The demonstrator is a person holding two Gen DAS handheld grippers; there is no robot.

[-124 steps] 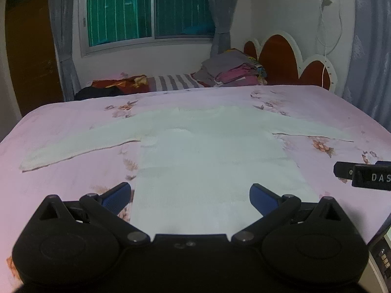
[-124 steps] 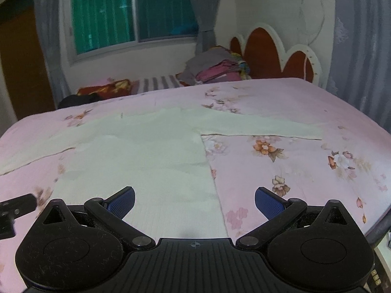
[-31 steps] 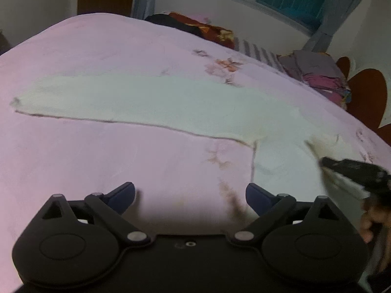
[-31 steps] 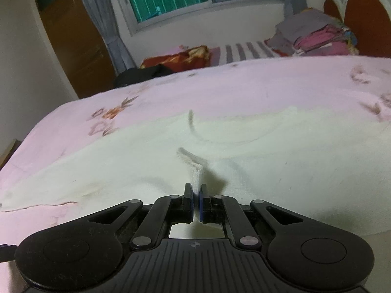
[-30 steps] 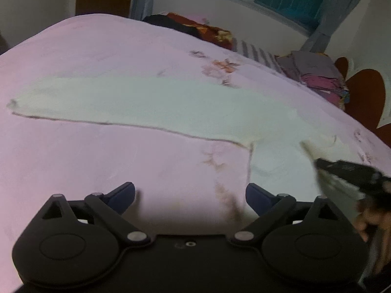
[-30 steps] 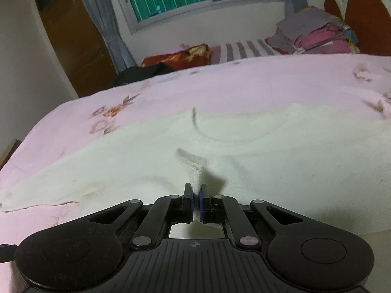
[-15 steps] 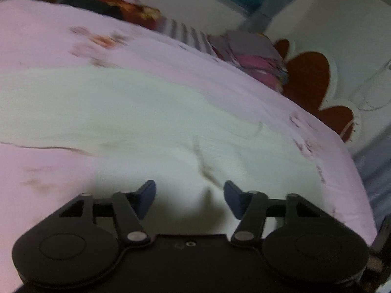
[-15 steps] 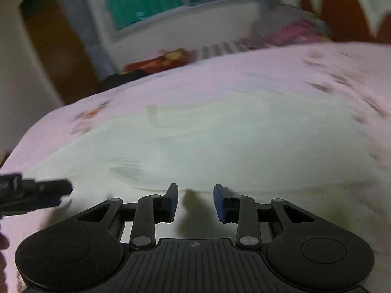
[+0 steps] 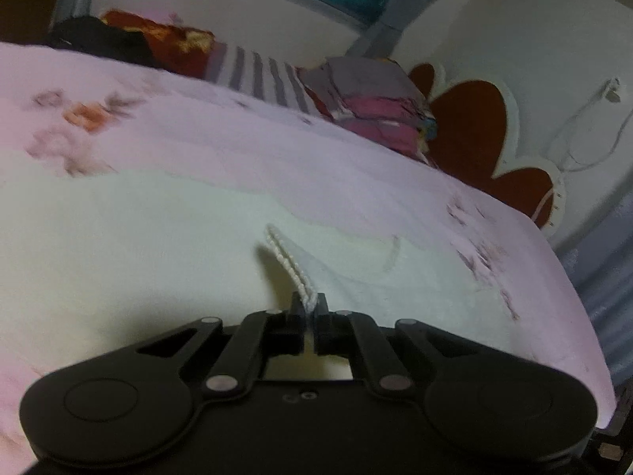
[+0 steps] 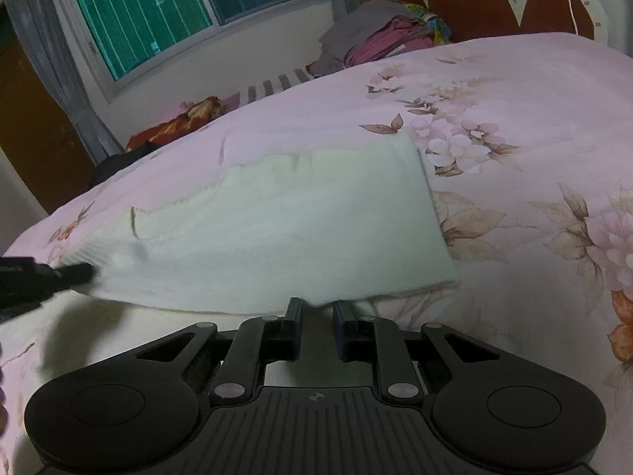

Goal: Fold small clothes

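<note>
The pale knit sweater (image 10: pixel 300 221) lies spread across the middle of the pink flowered bed (image 10: pixel 514 91), with a stack of folded clothes (image 9: pixel 379 107) at the far edge by the headboard (image 9: pixel 474 126). The left gripper (image 9: pixel 309 305) has just closed, pinching a raised ribbed edge of the sweater. The right gripper (image 10: pixel 316 310) has been closing but stands slightly apart at the sweater's near edge, gripping nothing.

Your left gripper (image 9: pixel 309 308) is matte black, with two round discs at the lower corners of the frame, silver pivot screws on angled link bars, and dark finger blocks. Your right gripper (image 10: pixel 316 310) looks the same, but has a ribbed plate at bottom centre, a small crosshair mark, and blue pads (image 10: pixel 339 330).
</note>
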